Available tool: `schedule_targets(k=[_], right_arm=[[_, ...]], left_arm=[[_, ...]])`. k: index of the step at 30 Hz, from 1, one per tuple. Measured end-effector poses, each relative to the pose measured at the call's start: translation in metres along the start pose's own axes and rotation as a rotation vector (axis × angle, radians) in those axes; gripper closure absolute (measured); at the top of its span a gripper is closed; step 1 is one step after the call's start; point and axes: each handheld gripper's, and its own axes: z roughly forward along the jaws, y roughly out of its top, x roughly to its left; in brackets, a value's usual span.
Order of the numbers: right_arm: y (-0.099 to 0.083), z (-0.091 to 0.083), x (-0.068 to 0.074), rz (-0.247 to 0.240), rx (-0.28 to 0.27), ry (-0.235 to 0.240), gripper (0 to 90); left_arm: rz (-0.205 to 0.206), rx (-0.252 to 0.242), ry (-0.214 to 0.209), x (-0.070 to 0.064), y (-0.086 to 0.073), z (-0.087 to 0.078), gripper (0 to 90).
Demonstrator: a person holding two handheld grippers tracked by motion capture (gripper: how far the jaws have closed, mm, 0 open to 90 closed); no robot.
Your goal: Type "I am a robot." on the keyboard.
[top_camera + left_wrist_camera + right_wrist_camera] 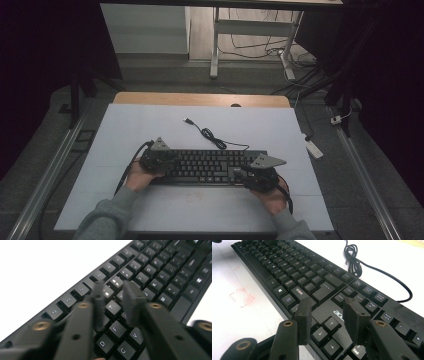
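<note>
Keyboard: grippers in place over both ends, no grasp made

Keyboard lies flat on the white counter, near its middle and slightly toward the person's side, long edge running from 9 to 3 o'clock. Its cable leaves the back edge and trails toward 12 o'clock, with a coiled bundle partway and the plug lying loose on the counter. The keyboard is therefore not connected to anything visible.

Left gripper sits over the 9 o'clock end. In the left gripper view its jaws stand apart above the letter keys, around the T and F rows, with nothing between them. The picture is blurred, so contact with the keys cannot be confirmed.

Right gripper sits over the 3 o'clock end. In the right gripper view its jaws are likewise apart, hovering over the arrow keys and the bare panel with the maker's logo. They hold nothing.

Assessment: approach appears complete, with both grippers stationed at opposite ends of the keyboard. Neither has closed on an edge or a key. Whatever handling is intended, whether lifting, shifting or pressing keys, appears to remain wholly to be done.

A faint red mark shows on the counter at the keyboard's near side.
</note>
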Motion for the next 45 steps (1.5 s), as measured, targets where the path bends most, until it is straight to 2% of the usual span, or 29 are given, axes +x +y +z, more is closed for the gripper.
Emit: schedule_targets(k=[5, 8, 13, 21, 24, 27, 29, 31, 40, 45], right_arm=[[-0.001, 0.0, -0.001, -0.001, 0.001, -0.005, 58.5], [-0.001, 0.0, -0.002, 0.009, 0.005, -0.005, 58.0], [-0.002, -0.001, -0.004, 0.013, 0.009, -0.009, 56.3], [0.002, 0.0, -0.004, 0.011, 0.005, -0.012, 50.5], [0.007, 0.003, -0.001, -0.001, -0.006, 0.008, 55.6], [0.015, 0.008, 0.002, -0.013, -0.012, 0.048, 69.8], [0.021, 0.013, 0.005, -0.017, -0.015, 0.095, 81.3], [0.027, 0.02, 0.011, -0.035, -0.01, 0.12, 88.9], [0.046, 0.067, 0.035, -0.103, 0.075, 0.18, 89.6], [0.05, 0.088, 0.046, -0.138, 0.122, 0.19, 89.6]], left_arm=[[-0.031, -0.007, 0.001, 0.001, -0.001, -0.016, 44.5], [-0.036, -0.008, 0.006, 0.001, -0.005, -0.027, 37.7], [-0.067, -0.025, 0.013, 0.002, -0.018, -0.045, 32.2], [-0.089, -0.032, 0.036, 0.0, -0.04, -0.061, 30.4], [-0.101, -0.028, 0.044, -0.002, -0.05, -0.065, 30.0], [-0.105, -0.028, 0.049, -0.003, -0.059, -0.069, 29.8], [-0.105, -0.028, 0.051, -0.004, -0.063, -0.07, 29.6], [-0.106, -0.028, 0.052, -0.004, -0.065, -0.071, 29.6], [-0.091, -0.02, 0.052, -0.005, -0.068, -0.069, 29.0], [-0.089, -0.017, 0.052, -0.006, -0.069, -0.069, 28.8]])
